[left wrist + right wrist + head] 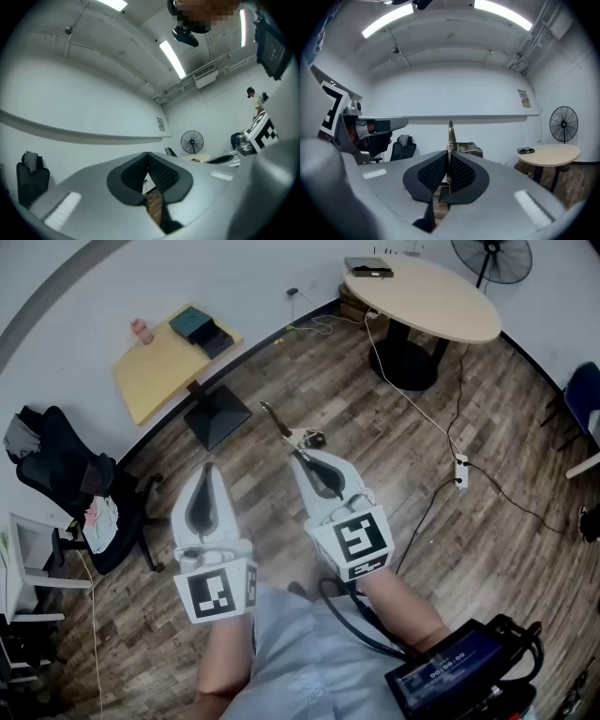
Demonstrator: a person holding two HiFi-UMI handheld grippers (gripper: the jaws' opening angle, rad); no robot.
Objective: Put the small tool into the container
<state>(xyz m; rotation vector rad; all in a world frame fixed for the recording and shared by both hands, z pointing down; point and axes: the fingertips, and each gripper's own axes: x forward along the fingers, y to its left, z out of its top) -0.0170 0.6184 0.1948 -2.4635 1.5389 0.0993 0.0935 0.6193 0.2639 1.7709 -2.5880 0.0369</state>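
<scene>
the small tool (450,130) stands thin and upright between the clenched jaws of our right gripper (298,454) and pokes out past its tips, above the wood floor (459,549) — our left gripper (208,469), just beside, is closed on nothing

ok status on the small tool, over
Right gripper shut on thin brass-coloured metal tool. Left gripper shut, empty. Dark teal box on yellow square table ahead, tool not in yet. Nothing seen between.
</scene>
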